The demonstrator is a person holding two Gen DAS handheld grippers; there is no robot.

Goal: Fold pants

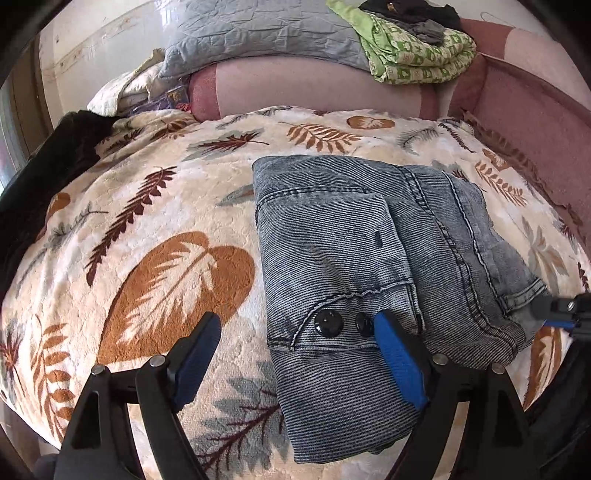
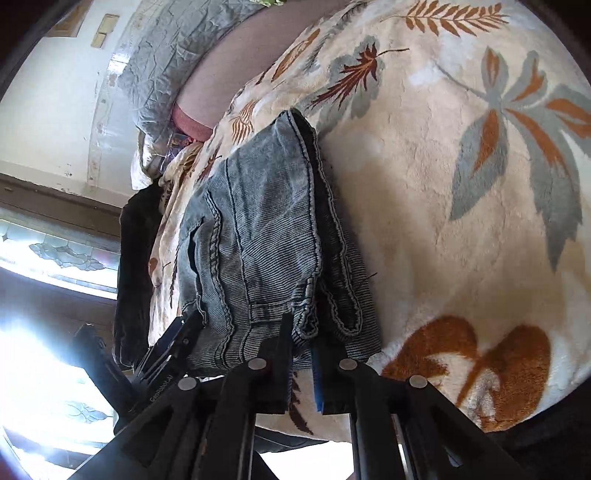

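The bed (image 1: 147, 192) is looked down on from close above in the left wrist view. The right wrist view is tipped sideways. The folded pants (image 1: 351, 251) are seen in both.

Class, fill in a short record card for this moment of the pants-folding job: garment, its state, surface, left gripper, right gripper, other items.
garment: grey-blue jeans
state: folded into a compact stack, two dark buttons showing
surface: leaf-print blanket on a bed
left gripper: fingers wide open, one finger resting over the jeans, nothing gripped
right gripper: fingers nearly shut on the jeans' near edge
other items: grey pillow, green patterned cloth at the head end
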